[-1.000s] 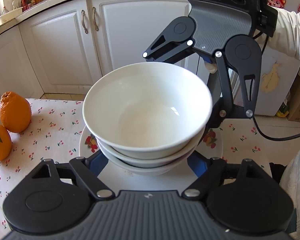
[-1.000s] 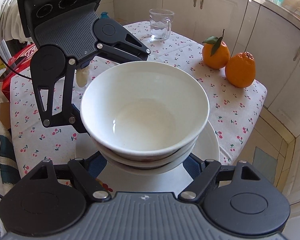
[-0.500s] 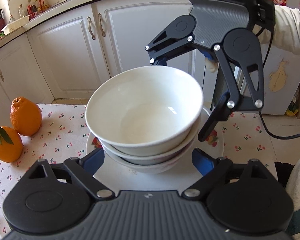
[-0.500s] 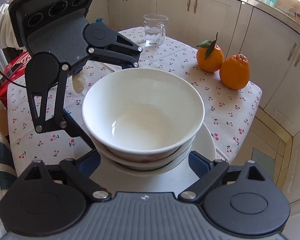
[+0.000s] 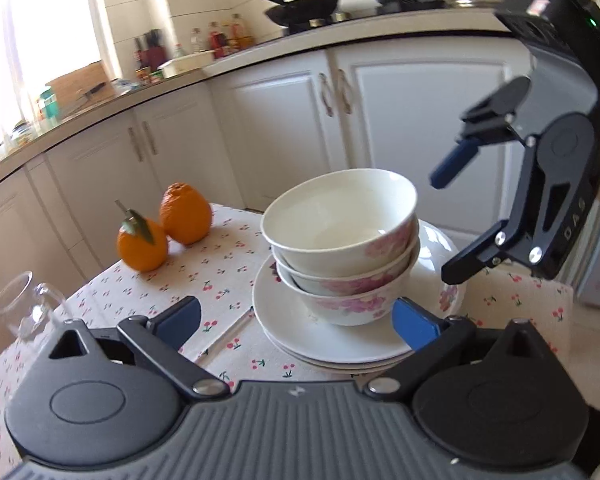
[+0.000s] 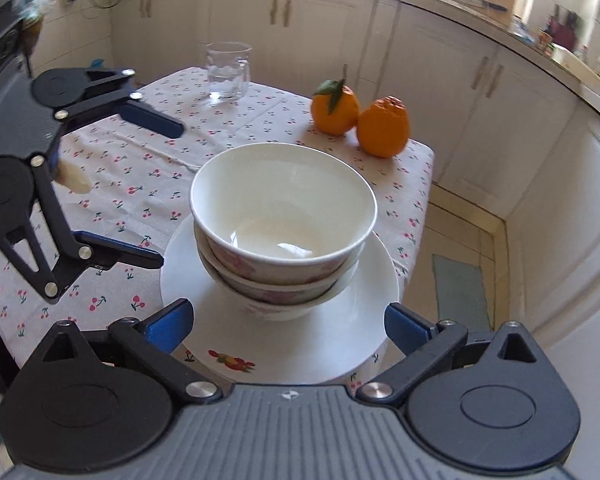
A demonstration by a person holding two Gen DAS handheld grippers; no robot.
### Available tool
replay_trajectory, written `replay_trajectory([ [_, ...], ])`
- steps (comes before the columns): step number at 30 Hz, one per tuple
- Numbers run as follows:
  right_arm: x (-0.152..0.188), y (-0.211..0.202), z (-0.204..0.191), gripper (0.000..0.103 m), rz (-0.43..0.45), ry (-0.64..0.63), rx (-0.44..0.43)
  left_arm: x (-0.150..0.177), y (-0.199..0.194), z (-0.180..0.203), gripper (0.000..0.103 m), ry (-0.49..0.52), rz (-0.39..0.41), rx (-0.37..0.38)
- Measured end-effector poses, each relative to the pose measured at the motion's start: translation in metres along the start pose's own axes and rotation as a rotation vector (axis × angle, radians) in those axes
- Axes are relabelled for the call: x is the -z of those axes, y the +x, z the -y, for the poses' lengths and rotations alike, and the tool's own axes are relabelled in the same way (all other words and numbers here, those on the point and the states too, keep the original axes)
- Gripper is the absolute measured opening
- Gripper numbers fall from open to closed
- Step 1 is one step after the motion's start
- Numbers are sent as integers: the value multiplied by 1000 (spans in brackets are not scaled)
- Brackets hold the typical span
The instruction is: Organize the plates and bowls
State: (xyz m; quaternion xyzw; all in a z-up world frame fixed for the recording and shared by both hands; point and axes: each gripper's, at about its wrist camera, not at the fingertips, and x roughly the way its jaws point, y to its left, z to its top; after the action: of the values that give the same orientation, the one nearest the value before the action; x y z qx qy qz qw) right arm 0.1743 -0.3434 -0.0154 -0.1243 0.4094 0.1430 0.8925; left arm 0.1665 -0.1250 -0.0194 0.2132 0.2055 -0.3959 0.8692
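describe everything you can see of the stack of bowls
The stack of bowls is three glossy white, ceramic-looking bowls nested upright, with pink flower prints on their outer walls. The top one looks empty. The stack rests on white plates on the cherry-print tablecloth. Nothing else touches it.

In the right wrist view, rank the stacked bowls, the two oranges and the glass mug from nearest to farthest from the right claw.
1. Stacked bowls: dead ahead on the plates, just beyond the right claw.
2. Oranges: farther back, right side, near the table's edge; the pair is too close to split.
3. Glass mug: farthest, at the table's far end.
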Motion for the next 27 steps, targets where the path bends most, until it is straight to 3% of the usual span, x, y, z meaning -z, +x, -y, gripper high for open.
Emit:
replay_trajectory([
  [4,12,-7,-11,103,-27,199,161,6,-26,4,103,-159,53,-115],
  [8,33,-15,-23,103,-19,413,274,8,-48,12,102,-268,24,-228],
  [13,55,-41,-50,103,33,556,397,8,-74,19,102,-385,-33,-287],
  [16,60,-61,-66,103,74,585,410,4,-88,25,102,-392,-30,-299],
  [27,46,-121,-108,103,229,481,491,-8,-123,47,103,-393,-2,-373],
])
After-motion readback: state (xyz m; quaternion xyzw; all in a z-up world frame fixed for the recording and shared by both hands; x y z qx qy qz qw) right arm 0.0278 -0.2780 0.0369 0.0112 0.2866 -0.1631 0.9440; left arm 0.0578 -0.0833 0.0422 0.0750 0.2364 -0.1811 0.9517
